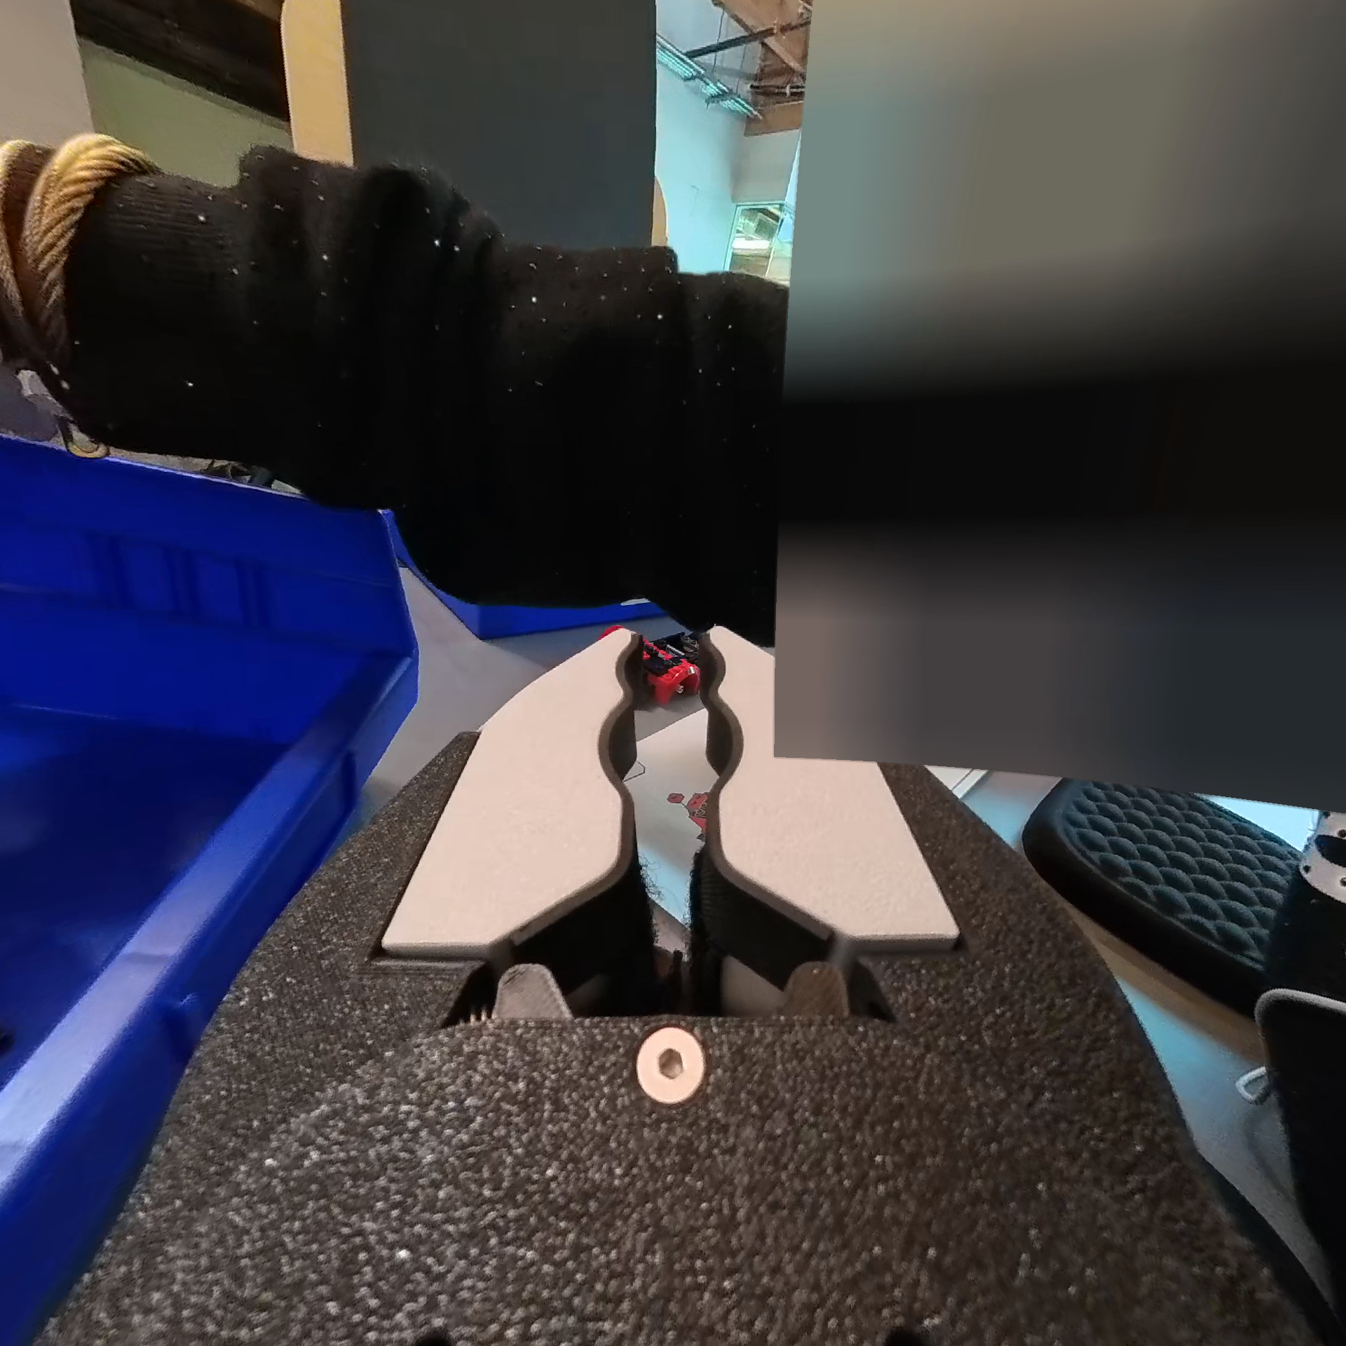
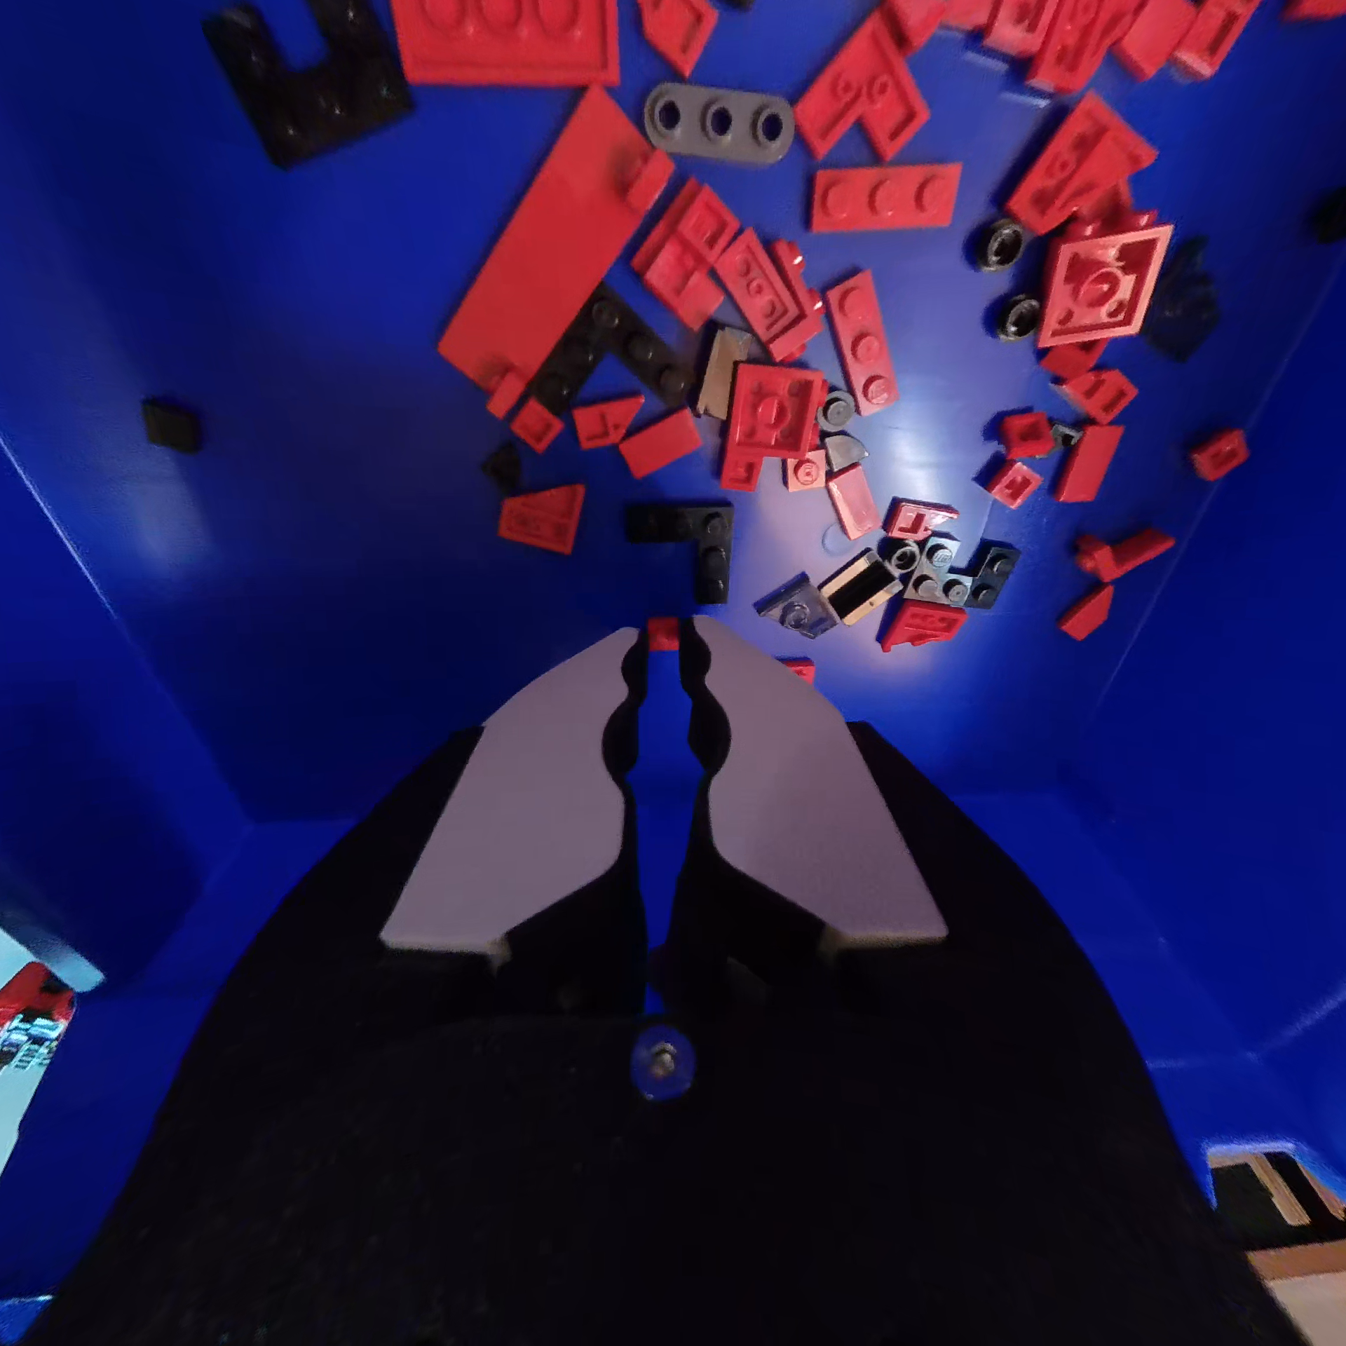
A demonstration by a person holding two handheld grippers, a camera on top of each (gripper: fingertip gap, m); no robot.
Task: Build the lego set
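Red small piece (image 2: 663,632) pinched at right gripper (image 2: 664,635) tips, inside blue bin (image 2: 218,583) over loose lego parts (image 2: 765,349). Left gripper (image 1: 670,648) narrowly open, empty, beside bin; partly built red model (image 1: 670,674) on table beyond tips.

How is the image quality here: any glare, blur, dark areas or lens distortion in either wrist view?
Left wrist view: evenly lit and mostly sharp; a large mosaic patch covers the upper right; the blue bin bows from wide-angle distortion. Right wrist view: dim inside the bin, one bright glare spot on its floor; the right hand-held gripper body is nearly black in shadow, and bin walls curve at the edges.
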